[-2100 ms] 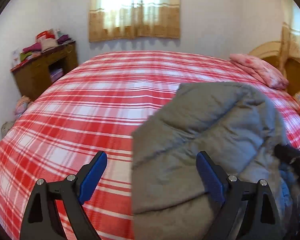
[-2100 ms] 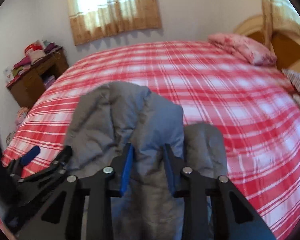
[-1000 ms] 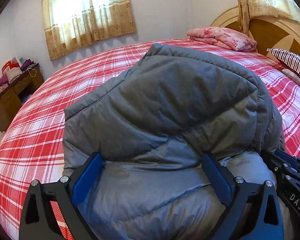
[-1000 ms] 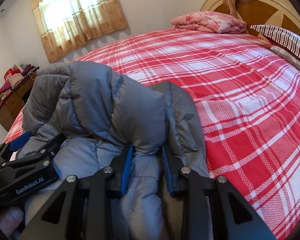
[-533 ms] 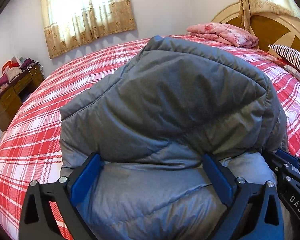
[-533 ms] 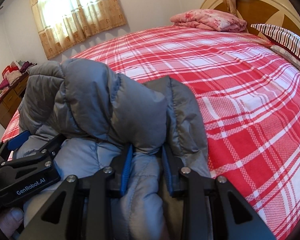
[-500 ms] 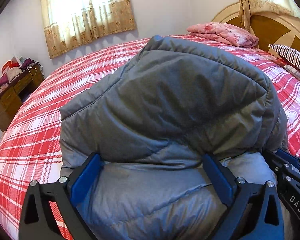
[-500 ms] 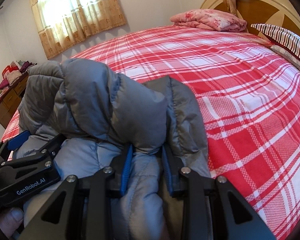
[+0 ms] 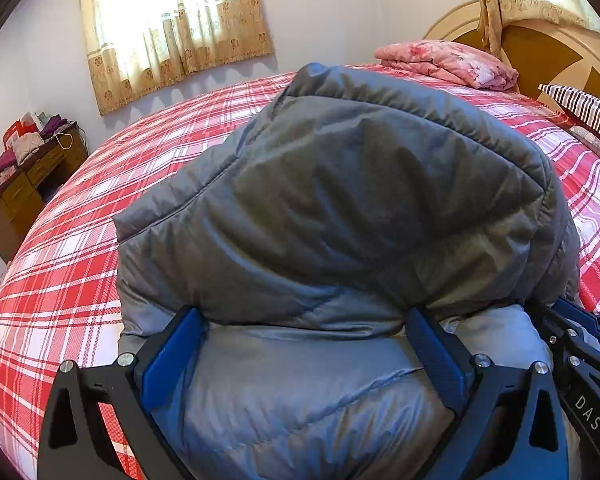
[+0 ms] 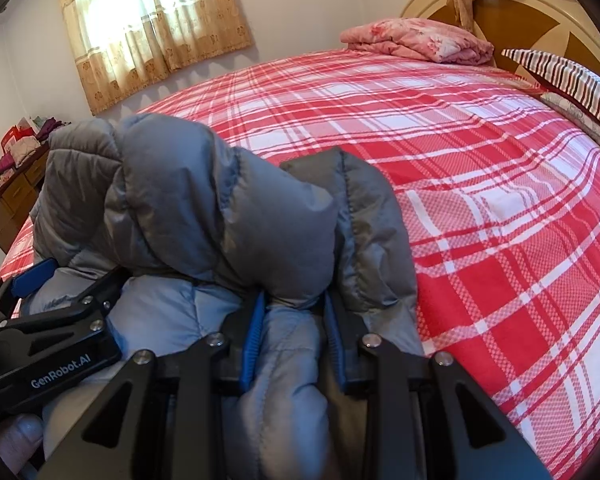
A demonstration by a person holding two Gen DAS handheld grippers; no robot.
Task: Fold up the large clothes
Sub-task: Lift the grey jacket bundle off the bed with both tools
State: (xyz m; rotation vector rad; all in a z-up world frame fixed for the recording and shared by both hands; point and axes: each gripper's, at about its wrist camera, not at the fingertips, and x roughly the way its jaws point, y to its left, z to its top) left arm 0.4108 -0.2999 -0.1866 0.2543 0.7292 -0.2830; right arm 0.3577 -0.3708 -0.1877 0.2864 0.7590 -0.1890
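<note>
Red-and-white plaid bedding (image 10: 480, 208) is serving as the work surface, broad enough to take a bulky garment. Nearest the lenses, a grey puffer jacket (image 9: 340, 208) is lying bunched on the near part of the bed, one padded section doubled over the paler layer beneath.

Over it, the left gripper (image 9: 304, 356) is resting with its jaws spread wide, the blue pads (image 9: 168, 356) straddling a broad swell of padding without pinching it; it is probably steadying the bulk so the fold does not spring back. Just to its right, the right gripper (image 10: 294, 336) is clamping a narrow roll of the jacket's fabric between nearly closed jaws, most likely holding an edge in order to guide the fold. In the right wrist view the left gripper (image 10: 52, 320) is sitting just beside it on the same garment.

Farther off, a folded pink blanket (image 10: 416, 40) and a striped pillow (image 10: 564, 76) are lying against the wooden headboard (image 9: 540, 52), well apart from the jacket. Beyond the bed, curtains (image 9: 172, 28) are covering a bright window, and a wooden cabinet (image 9: 24, 184) piled with clothes is standing by the far wall.
</note>
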